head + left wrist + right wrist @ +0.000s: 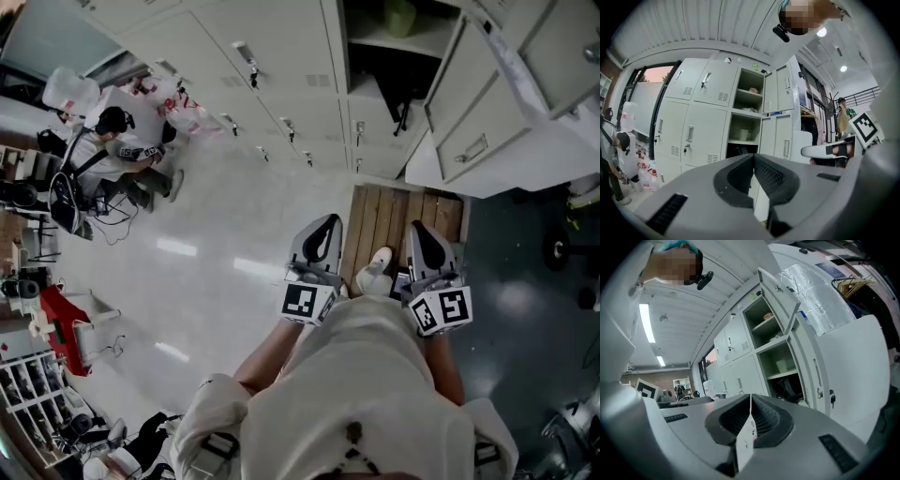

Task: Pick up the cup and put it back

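Note:
A pale cup [744, 134] stands on the middle shelf of an open locker, well ahead of both grippers. It shows again in the right gripper view [782, 365] and in the head view, high on the shelf [400, 17]. My left gripper [323, 225] is held level in front of me, its jaws shut with nothing between them [753, 157]. My right gripper [419, 232] is beside it, also pointing at the lockers. Its jaws meet [750, 397], and a small white tag [746, 439] stands in the seam close to the camera.
A wooden pallet [394, 220] lies on the floor before the open locker. The open locker doors [487, 112] swing out on the right. A person [117, 150] sits on the floor at the left among bags. Another person [842, 119] stands far off.

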The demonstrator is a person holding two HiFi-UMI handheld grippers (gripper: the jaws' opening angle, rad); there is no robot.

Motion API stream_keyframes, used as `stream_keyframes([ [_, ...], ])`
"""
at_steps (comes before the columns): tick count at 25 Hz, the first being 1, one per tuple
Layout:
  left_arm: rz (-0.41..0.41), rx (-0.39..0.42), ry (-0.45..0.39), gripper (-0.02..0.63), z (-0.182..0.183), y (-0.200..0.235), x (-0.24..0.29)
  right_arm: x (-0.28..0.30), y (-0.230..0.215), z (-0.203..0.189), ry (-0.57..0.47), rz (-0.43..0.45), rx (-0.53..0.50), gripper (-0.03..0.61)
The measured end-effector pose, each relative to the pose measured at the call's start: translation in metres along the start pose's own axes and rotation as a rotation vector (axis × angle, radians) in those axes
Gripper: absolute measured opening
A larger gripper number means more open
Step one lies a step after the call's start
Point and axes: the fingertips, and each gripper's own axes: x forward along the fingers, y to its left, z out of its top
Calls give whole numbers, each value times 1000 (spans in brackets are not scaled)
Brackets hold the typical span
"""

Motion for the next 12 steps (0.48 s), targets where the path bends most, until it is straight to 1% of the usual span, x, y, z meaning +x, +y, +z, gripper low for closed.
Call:
stream_keyframes([
  [3, 27, 7, -26, 9, 11, 0, 29, 17, -21, 13, -4, 38, -12, 26],
  [7, 57, 12, -76, 9, 23, -4, 59, 29, -44, 23, -2, 75, -55, 26],
  [9, 63, 5, -76, 9, 24, -5, 71, 29, -51, 28, -4, 67, -55, 26],
  [12, 39, 10, -80, 9, 31, -7, 93, 25, -61, 35, -13, 40, -34, 26],
])
